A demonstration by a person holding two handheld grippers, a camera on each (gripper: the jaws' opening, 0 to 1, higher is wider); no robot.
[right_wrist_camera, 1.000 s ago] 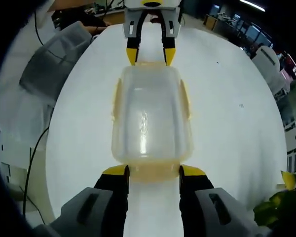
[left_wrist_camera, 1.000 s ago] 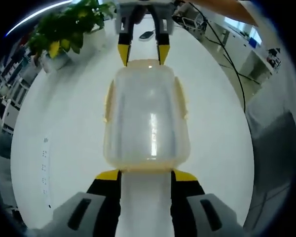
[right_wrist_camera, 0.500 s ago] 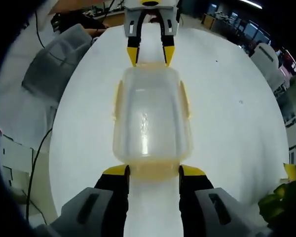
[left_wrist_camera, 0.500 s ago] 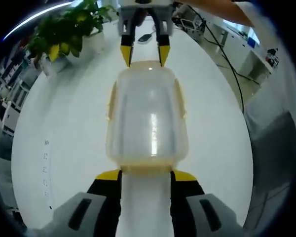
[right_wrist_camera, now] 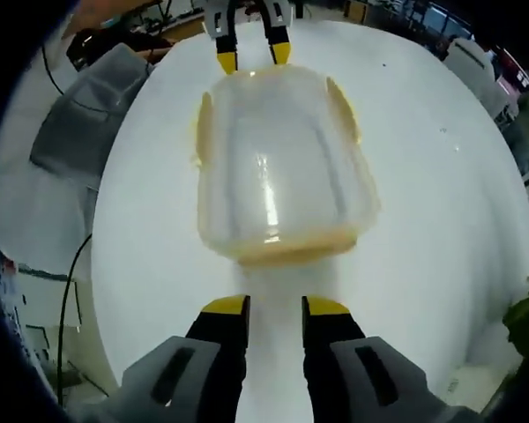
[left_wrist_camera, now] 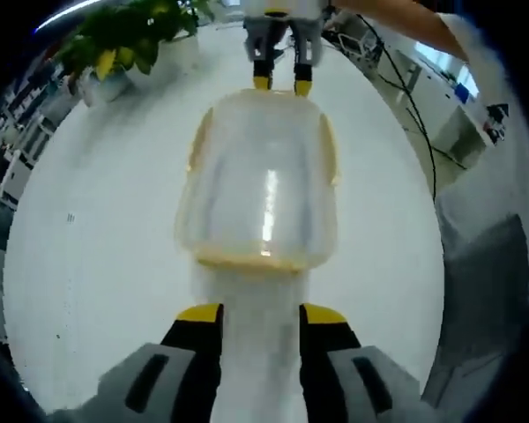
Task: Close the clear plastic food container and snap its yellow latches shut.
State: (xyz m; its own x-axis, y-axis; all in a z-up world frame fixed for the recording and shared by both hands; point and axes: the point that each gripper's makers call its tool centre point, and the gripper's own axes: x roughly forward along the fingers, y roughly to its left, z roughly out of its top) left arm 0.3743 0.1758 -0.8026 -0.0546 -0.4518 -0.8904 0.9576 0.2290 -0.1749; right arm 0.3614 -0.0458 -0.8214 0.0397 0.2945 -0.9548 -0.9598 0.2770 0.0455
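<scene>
both tools backed off from the container's ends since half a second ago; a bare gap showed between tips and box in each view. container [left_wrist_camera: 260, 189] sat lid-on at the middle of the white tabletop [left_wrist_camera: 97, 264], between the two tools, each off one short end. left tool [left_wrist_camera: 260, 315] and right tool [right_wrist_camera: 276, 307] were partly open, holding nothing. box looked light, thin, slippery, likely to slide if pushed from one side. best pressed at the yellow latches [right_wrist_camera: 202, 132] on the long sides.
</scene>
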